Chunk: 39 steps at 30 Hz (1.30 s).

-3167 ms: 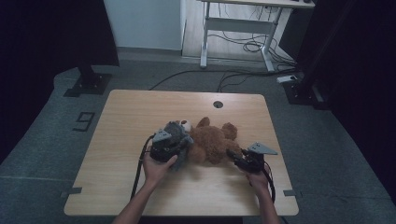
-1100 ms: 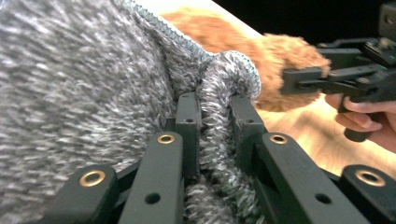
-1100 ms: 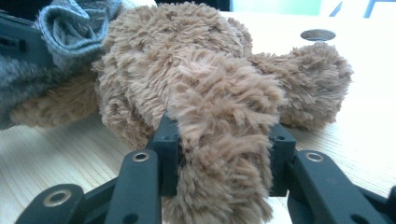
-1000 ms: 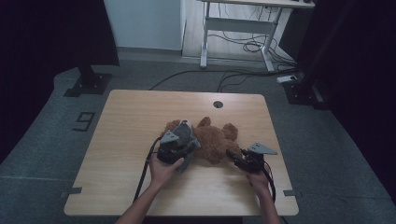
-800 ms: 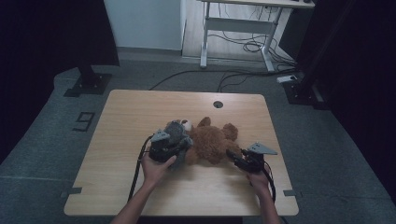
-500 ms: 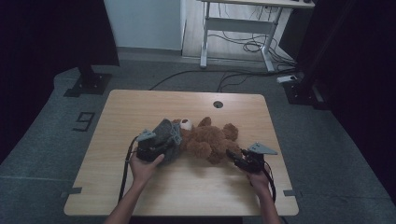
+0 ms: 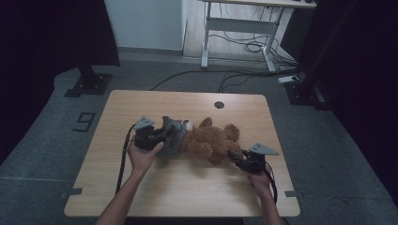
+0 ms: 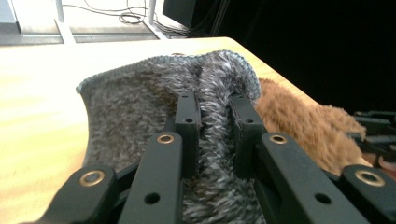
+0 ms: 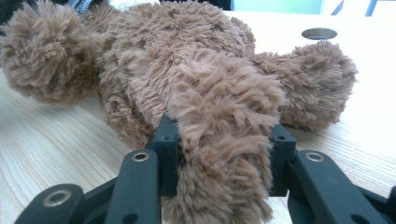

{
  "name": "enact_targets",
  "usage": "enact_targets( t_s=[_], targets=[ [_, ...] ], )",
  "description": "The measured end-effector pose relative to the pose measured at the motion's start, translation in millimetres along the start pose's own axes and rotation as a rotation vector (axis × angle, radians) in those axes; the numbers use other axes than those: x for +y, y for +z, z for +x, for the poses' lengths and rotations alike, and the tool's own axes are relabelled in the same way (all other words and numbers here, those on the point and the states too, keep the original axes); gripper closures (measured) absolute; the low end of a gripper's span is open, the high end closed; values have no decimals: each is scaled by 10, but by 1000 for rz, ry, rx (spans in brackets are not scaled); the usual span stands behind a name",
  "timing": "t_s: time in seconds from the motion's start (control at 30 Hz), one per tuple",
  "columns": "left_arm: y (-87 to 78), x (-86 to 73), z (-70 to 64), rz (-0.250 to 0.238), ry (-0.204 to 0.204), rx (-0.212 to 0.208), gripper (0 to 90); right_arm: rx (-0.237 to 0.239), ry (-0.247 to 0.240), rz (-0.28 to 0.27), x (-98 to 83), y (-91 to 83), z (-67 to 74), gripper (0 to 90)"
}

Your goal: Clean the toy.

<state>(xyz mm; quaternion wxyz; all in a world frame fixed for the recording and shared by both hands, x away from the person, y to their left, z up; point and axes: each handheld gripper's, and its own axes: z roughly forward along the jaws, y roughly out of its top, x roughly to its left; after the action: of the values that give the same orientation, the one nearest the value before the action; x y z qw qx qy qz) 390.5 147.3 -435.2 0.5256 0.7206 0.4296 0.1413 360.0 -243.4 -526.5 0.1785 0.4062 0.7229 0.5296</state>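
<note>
Forearms enter from the near table edge, one hand on each tool. Right gripper (image 7: 237, 158), nearest the person, has its jaws closed on a limb of the brown teddy bear (image 7: 213, 142); in the right gripper view the plush limb (image 9: 224, 140) bulges between the two black jaws, a hold that appears to anchor the toy against a pull from the other side. Left gripper (image 7: 159, 136), slightly farther in, pinches a fold of the grey knitted garment (image 8: 154, 98), its jaws pressed onto a ridge of the fuzzy fabric. Garment lies at the bear's head end, touching the plush body, with its edge lifted open; whether it is being drawn on or off cannot be told. Bear lies on its side near the middle of the wooden table (image 7: 187, 192). Beyond, near the far edge, sits a round cable hole (image 7: 219, 104).
</note>
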Motion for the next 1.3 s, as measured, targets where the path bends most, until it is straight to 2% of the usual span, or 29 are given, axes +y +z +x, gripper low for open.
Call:
enact_targets(
  t_s=[0.13, 0.23, 0.4, 0.5, 0.7, 0.8, 0.97, 1.13, 1.23, 1.3],
  targets=[
    [192, 176, -36, 14, 34, 19, 764, 3, 4, -3, -4, 5, -3, 588],
    [343, 258, -38, 48, 54, 37, 763, 6, 7, -2, -7, 4, -4, 588],
    [558, 263, 16, 106, 56, 59, 761, 7, 9, -3, -10, 8, -6, 588],
    [614, 210, 84, 125, 21, 47, 761, 3, 10, 2, -10, 12, -10, 584],
    [563, 55, 126, 134, -10, 9, 767, -1, 5, 8, 0, 11, -6, 573],
    [494, -50, 116, 117, -25, -13, 772, -17, 3, 17, 14, 0, -9, 568],
    [391, -243, 101, 81, -72, -61, 777, -52, 14, 28, 47, -16, -17, 548],
    [331, -326, 88, 69, -78, -67, 779, -56, -1, 15, 74, -91, 34, 435],
    [326, -359, 85, 59, -85, -69, 779, -49, 18, -40, 198, -218, 92, 378],
    [318, -381, 75, 52, -86, -68, 779, -48, 15, -39, 310, -248, 120, 339]
  ],
)
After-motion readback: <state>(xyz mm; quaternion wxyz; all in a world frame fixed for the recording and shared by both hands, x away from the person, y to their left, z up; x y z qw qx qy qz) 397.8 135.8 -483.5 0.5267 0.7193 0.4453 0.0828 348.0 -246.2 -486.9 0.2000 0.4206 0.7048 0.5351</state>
